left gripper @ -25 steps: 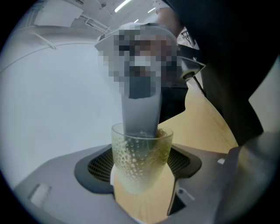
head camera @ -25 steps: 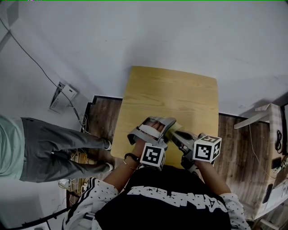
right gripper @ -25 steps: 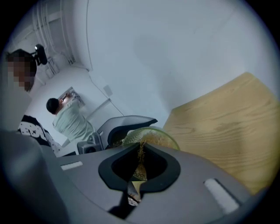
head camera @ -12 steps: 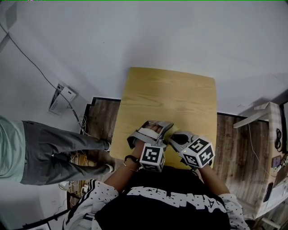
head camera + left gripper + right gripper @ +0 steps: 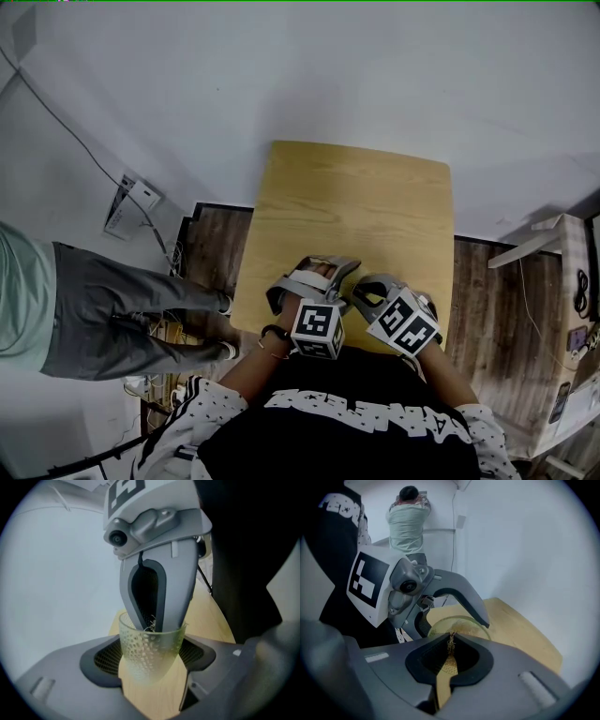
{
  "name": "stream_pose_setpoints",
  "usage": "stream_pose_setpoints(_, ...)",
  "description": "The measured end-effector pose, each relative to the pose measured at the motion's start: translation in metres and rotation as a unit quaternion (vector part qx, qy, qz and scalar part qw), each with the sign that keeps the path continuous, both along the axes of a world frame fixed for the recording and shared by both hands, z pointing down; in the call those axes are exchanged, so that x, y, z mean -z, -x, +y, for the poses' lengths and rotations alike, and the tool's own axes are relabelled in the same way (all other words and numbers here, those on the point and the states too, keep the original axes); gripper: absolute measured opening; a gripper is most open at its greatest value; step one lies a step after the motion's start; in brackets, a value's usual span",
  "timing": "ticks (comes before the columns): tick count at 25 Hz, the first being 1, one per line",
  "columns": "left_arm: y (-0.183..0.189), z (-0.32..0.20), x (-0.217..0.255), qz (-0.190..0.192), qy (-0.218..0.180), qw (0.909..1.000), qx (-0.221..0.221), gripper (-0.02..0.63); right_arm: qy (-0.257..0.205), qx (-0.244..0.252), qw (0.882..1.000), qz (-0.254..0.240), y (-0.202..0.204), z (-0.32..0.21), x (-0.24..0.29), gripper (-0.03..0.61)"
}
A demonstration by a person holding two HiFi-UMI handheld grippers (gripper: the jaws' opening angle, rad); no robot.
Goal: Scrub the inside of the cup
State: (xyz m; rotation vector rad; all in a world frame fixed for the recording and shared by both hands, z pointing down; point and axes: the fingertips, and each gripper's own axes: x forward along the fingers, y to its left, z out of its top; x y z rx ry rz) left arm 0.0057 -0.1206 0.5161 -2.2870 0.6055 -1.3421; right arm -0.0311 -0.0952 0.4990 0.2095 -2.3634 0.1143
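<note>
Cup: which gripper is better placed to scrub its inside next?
Right. The right gripper, shut on a wiry scrubber, reaches down into the open mouth of the cup. The left gripper is shut on the cup's wall, so it is occupied holding it.

Place: you're in a plain indoor work room, more a test or recording space than a home; which exactly can't be told.
Desk: a small light-wood desk point(image 5: 356, 202) stands close against a white wall point(image 5: 328, 66).
Floor: dark wood planks point(image 5: 211, 255).
Cabling: a loose cable point(image 5: 56, 103) runs down the wall to a white box point(image 5: 131, 199) near the floor edge.
Company: a second person point(image 5: 112, 317) in grey trousers stands at your left.
Right edge: pale furniture point(image 5: 561, 246), with cords beside it.
</note>
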Motion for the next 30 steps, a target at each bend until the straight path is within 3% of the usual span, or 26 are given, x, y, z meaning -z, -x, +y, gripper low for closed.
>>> stream_pose_setpoints(7, -0.002, 0.003, -0.001, 0.016, 0.022, 0.9996, -0.007, 0.368, -0.081, 0.059, 0.993, 0.064, -0.003, 0.003, -0.003, 0.025)
stream_pose_setpoints(17, -0.009, 0.002, 0.002, 0.049, 0.055, 0.9972, -0.013, 0.368, -0.174, 0.122, 0.969, 0.123, -0.011, 0.001, -0.003, 0.026)
stream_pose_setpoints(22, -0.012, 0.002, 0.003, 0.068, 0.076, 0.9946, -0.018, 0.368, -0.231, 0.166, 0.949, 0.14, -0.015, 0.0, -0.001, 0.026)
stream_pose_setpoints(30, -0.017, 0.004, 0.01, 0.099, 0.092, 0.9907, -0.015, 0.37, -0.302, 0.26, 0.899, 0.182, -0.02, 0.004, 0.005, 0.025)
